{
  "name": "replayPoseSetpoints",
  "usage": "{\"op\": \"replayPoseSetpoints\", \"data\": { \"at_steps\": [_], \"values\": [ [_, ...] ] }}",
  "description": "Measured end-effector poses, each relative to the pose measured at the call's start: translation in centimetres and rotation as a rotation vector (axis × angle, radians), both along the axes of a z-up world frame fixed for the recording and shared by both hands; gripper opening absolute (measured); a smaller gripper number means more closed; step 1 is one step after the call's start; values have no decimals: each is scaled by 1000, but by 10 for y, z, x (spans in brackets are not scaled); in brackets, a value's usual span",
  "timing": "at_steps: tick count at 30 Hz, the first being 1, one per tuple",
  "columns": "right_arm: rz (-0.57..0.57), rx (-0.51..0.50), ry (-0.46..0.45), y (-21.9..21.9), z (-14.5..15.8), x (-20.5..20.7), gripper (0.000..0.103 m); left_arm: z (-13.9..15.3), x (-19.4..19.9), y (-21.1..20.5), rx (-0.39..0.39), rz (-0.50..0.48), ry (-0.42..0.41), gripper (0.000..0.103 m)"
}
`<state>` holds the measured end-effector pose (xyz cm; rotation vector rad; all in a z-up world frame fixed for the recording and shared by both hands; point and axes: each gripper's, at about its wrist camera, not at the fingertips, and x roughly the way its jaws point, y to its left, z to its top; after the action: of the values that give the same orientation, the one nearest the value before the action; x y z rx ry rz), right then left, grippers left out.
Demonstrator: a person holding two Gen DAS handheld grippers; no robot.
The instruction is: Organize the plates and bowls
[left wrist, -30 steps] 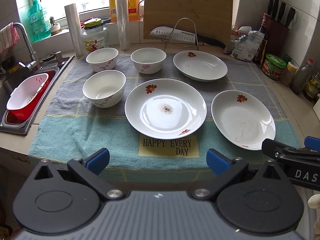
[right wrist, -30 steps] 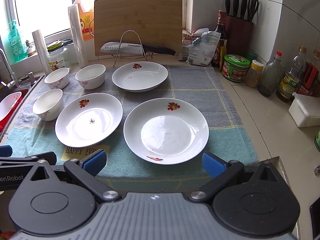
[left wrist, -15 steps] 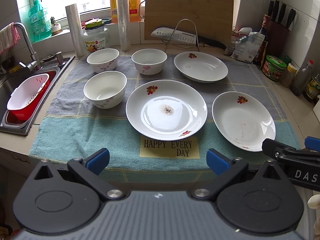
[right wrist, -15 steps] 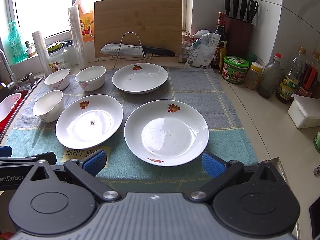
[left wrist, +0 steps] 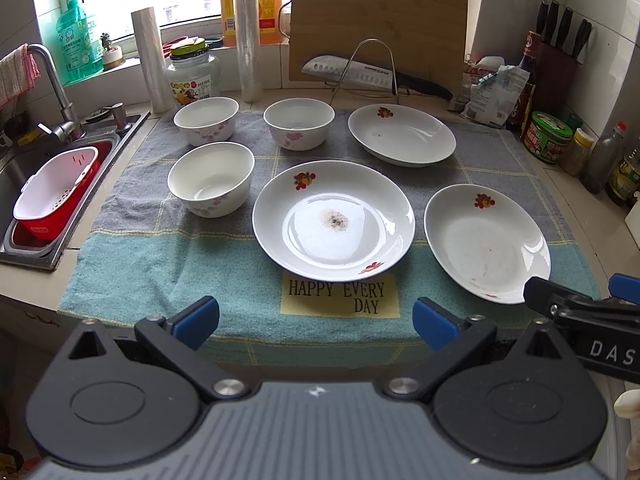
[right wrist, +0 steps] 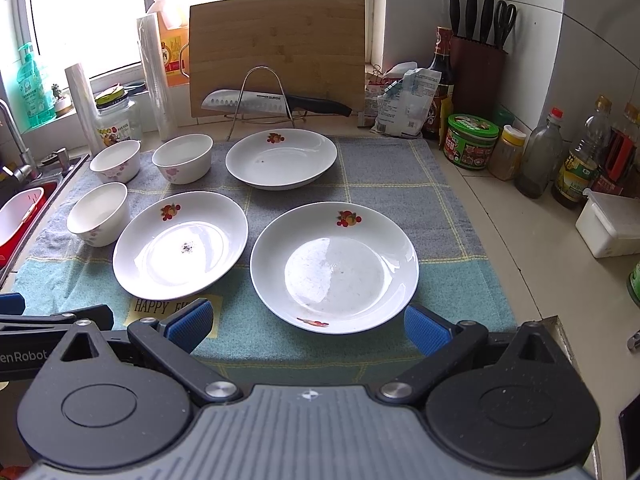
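- Left hand-held gripper [left wrist: 316,322] hovers at the near edge of the surface with its blue pads spread wide and nothing between them — the stained plate [left wrist: 333,221] lies straight ahead of it on the dish towel [left wrist: 168,264]
- Right hand-held gripper [right wrist: 306,326] is likewise wide open and empty; the nearest plate [right wrist: 334,267] sits just ahead of its pads
- A third plate [left wrist: 401,134] rests farther ahead, in front of the knife stand [left wrist: 362,68]
- Three bowls [left wrist: 211,179] stand ahead and to the left of the left gripper — one nearer, two behind it — all apart from each other
- Judging by this, nothing is stacked yet: the step in hand looks like the opening approach
- The next move probably calls for lowering one gripper to a plate rim, pinching it, then setting that plate onto another; the shallow rims lie close to the towel, so a low, flat entry seems needed
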<state>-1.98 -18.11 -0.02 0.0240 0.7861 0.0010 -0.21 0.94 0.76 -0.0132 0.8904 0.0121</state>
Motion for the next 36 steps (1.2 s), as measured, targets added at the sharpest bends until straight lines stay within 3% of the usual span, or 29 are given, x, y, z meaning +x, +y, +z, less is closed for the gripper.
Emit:
{"op": "replayPoseSetpoints", "data": {
  "at_steps": [13, 23, 36],
  "values": [
    [21, 4, -33, 1, -2, -4, 103, -3, 2, 4, -23, -34, -14, 102],
    [74, -5, -83, -2, -8, -5, 103, -8, 5, 5, -41, -95, -73, 102],
    [115, -28, -91, -27, -52, 6, 103, -26, 19, 1, -15, -175, -73, 102]
  ]
}}
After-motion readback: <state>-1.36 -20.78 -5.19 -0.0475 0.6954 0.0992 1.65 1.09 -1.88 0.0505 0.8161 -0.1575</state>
